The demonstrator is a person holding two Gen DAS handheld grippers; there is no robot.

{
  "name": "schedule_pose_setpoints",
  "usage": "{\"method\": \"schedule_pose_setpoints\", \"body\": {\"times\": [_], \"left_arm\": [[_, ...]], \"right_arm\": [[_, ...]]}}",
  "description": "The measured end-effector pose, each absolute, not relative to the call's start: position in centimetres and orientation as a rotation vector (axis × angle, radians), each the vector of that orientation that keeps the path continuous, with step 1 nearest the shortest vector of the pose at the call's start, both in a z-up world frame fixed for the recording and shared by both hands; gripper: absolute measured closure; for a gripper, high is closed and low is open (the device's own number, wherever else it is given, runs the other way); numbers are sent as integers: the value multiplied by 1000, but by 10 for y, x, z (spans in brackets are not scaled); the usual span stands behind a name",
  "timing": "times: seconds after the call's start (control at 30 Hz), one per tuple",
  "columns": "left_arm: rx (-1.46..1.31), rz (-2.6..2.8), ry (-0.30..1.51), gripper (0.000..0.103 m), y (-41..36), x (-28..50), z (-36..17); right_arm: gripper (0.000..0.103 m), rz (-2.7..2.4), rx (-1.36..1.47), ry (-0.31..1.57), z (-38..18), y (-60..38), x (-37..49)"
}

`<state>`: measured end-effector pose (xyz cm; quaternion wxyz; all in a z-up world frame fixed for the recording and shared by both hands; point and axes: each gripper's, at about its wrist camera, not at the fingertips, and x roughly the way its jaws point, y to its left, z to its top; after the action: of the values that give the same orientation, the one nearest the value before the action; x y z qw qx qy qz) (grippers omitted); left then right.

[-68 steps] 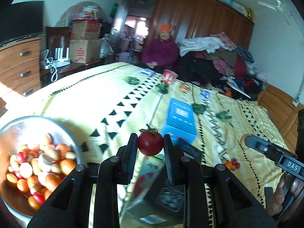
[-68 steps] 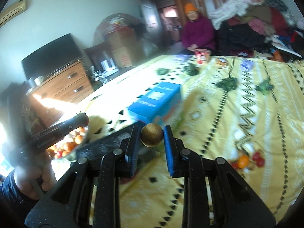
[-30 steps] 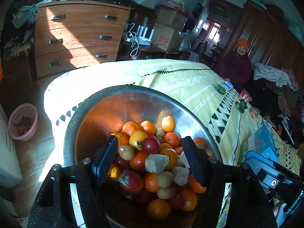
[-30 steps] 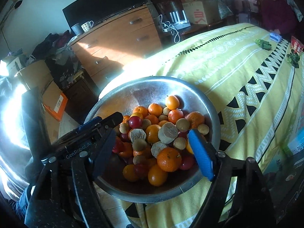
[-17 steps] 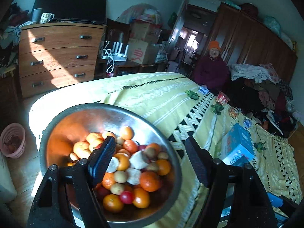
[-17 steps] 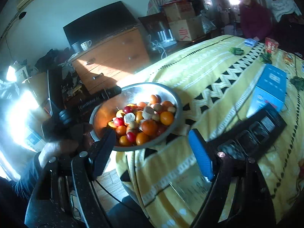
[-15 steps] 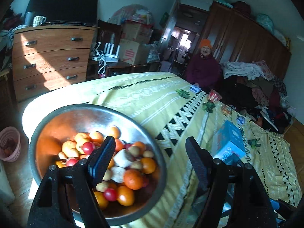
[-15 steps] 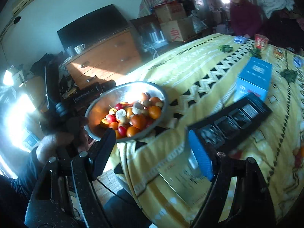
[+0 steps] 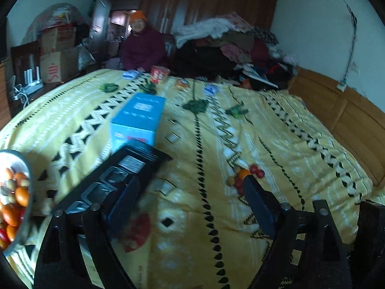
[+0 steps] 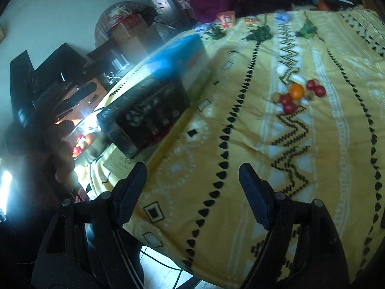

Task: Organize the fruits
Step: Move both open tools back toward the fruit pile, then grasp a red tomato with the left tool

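- Lying loose on the yellow patterned bedspread (image 9: pixel 276 130), a small cluster of fruits (image 9: pixel 245 177) sits well out from the bed's near edge: one orange (image 10: pixel 296 91) in the middle, several red round fruits (image 10: pixel 315 88) around it, and a few pale brownish ones whose kind cannot be told.
- In the left wrist view that cluster shows just above the tip of the right-hand finger of the left gripper (image 9: pixel 190 198); nothing is between its fingers, and its jaws are opening, standing wide apart over bare bedspread.
- The right gripper (image 10: pixel 192 180) also stands wide apart with nothing between its blue-padded fingers (image 10: pixel 252 192); the cluster lies up and to the right of it in its own view, not touched.
- A steel bowl (image 9: pixel 22 161) heaped with oranges, red fruits and pale pieces sits at the left edge of the bed, only partly in view.
- Between bowl and cluster lies a flat black tray-like box (image 9: pixel 130 166) with rows of compartments, and just behind it a light blue carton (image 9: pixel 139 115).
- Farther up the bed are a red cup (image 9: pixel 158 73), small packets and several green leafy items (image 9: pixel 196 104).
- A seated person (image 9: pixel 144 48) in an orange hat and dark red jacket is at the far end, beside a heap of clothes (image 9: pixel 231 48) and in front of a wooden wardrobe (image 9: pixel 204 2).
- Cardboard boxes (image 9: pixel 57 65) stand to the left.
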<state>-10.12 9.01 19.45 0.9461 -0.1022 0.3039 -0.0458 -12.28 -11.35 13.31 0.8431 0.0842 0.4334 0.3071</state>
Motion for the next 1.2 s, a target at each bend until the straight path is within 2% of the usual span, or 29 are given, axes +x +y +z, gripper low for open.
{"method": "schedule_pose_setpoints", "body": {"times": [0.13,0.27,0.43,0.63,0.8,0.9,0.97,1.03,1.2], "left_arm": [[-216,-162,767,15,47,-53,147],[-179,-234,861,32,3,-8,105],[-139,-335,925,36,-39,31,72],[-178,-316,991,50,-54,65,38],[-153,-318,1003,54,-63,71,26],[-162,-305,1013,66,-63,78,23],[-183,-305,1011,69,-60,79,23],[-186,-304,1001,70,-57,76,24],[-191,-288,954,70,-40,50,41]], "right_arm": [[23,580,233,929,120,-155,-111],[23,522,272,933,109,-189,-97],[23,475,312,961,92,-219,-83],[23,450,341,991,69,-243,-74],[23,446,357,1004,58,-251,-71],[24,450,359,1011,56,-250,-70],[24,451,348,1007,58,-249,-70],[29,457,328,996,61,-248,-69],[34,463,291,977,67,-243,-58]]}}
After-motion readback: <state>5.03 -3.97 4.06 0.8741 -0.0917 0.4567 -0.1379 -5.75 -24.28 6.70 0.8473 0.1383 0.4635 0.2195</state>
